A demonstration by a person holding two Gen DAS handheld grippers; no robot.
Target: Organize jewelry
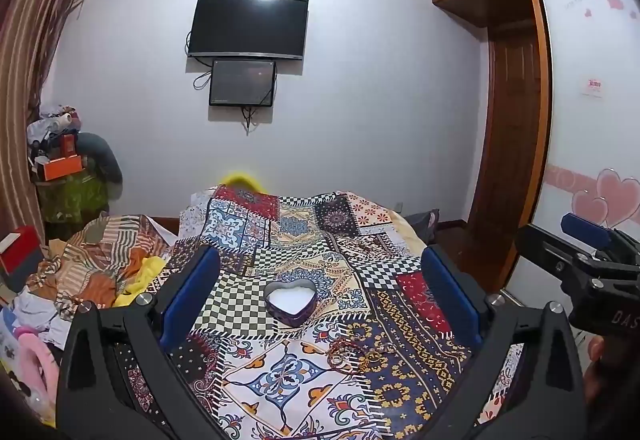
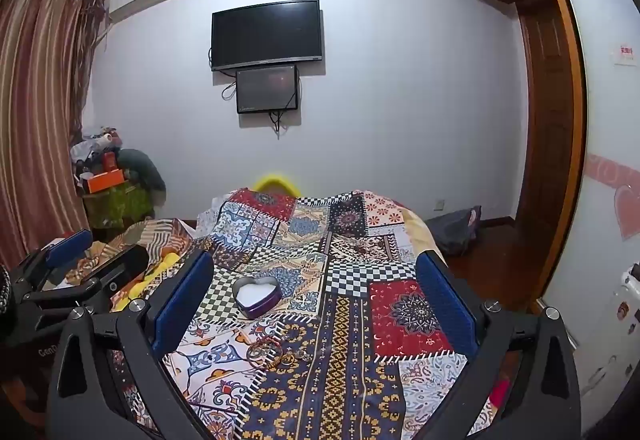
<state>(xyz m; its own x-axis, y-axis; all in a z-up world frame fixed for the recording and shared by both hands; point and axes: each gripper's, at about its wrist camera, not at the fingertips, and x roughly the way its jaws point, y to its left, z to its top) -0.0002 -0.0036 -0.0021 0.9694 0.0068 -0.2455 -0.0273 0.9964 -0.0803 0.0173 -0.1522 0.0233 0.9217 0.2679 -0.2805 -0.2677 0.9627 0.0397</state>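
A heart-shaped tin (image 1: 291, 301) with a white lining stands open on the patchwork bedspread (image 1: 304, 236); the right wrist view shows the tin (image 2: 256, 297) left of centre. Nearer to me lies a small heap of jewelry (image 1: 352, 356), bangles and rings, which the right wrist view shows as jewelry (image 2: 274, 354) in front of the tin. My left gripper (image 1: 320, 296) hangs above the bed, open, nothing between its blue pads. My right gripper (image 2: 316, 300) is likewise open and empty, beside the left one. Each gripper shows at the edge of the other's view.
A pile of clothes and fabric (image 1: 100, 264) lies at the bed's left. A curtain (image 2: 36, 112) hangs at the left, a cluttered stand (image 1: 68, 168) in the corner. A TV (image 1: 248, 26) is on the far wall. A wooden door and wardrobe (image 1: 516, 144) stand at the right.
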